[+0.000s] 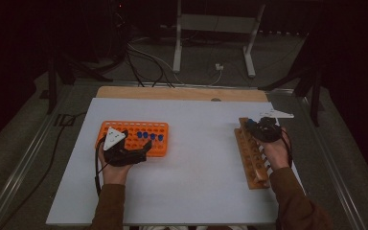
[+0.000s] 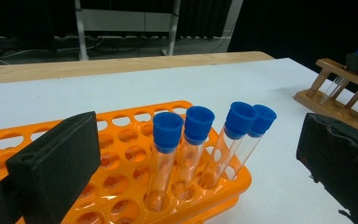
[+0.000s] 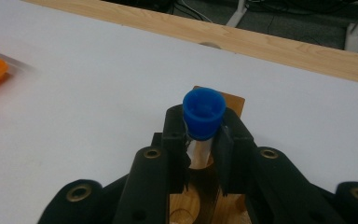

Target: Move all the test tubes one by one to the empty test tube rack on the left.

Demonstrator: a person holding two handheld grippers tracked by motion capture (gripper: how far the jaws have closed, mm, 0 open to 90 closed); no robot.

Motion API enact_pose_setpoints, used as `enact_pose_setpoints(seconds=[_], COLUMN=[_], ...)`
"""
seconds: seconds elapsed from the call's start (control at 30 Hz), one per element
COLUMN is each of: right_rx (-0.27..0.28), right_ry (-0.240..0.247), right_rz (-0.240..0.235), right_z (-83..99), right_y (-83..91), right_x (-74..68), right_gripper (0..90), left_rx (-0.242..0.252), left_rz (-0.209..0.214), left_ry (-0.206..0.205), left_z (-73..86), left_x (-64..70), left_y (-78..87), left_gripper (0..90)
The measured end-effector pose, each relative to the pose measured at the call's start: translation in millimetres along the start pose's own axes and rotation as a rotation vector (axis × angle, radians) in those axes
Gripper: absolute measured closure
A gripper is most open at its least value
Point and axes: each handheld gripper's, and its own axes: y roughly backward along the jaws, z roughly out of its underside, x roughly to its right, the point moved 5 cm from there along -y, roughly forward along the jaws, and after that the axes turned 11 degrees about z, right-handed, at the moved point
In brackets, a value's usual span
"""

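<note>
While your right gripper (image 1: 263, 128) hangs over the far end of the wooden rack (image 1: 252, 165) in the high view, a tilted tube could miss its hole. Your left gripper (image 2: 191, 158) stands open before four capped tubes (image 2: 205, 140) in the orange rack (image 2: 121, 186); closing carelessly may knock neighbours. In the right gripper view, the jaws clamp the blue-capped tube (image 3: 203, 116) just under its cap, so it could slip.

Glossy orange plastic rack (image 2: 121, 177), matt wooden rack (image 1: 250, 153), clear blue-capped tube (image 3: 203, 116)
</note>
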Motion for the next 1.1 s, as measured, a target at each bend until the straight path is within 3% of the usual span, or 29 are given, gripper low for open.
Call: enact_pose_setpoints(seconds=[0.4,1.1], right_rx=[-0.011,0.076], right_ry=[0.007,-0.012], right_rz=[-0.003,-0.003], right_z=[0.2,-14.6], right_y=[-0.7,27.1], right_x=[-0.8,7.1], right_gripper=[77.2,77.4], left_rx=[0.000,0.000], left_rz=[0.001,0.002], left_ry=[0.002,0.003], left_z=[0.3,0.1], left_x=[0.0,0.4], left_y=[-0.4,-0.4], left_gripper=[0.8,0.7])
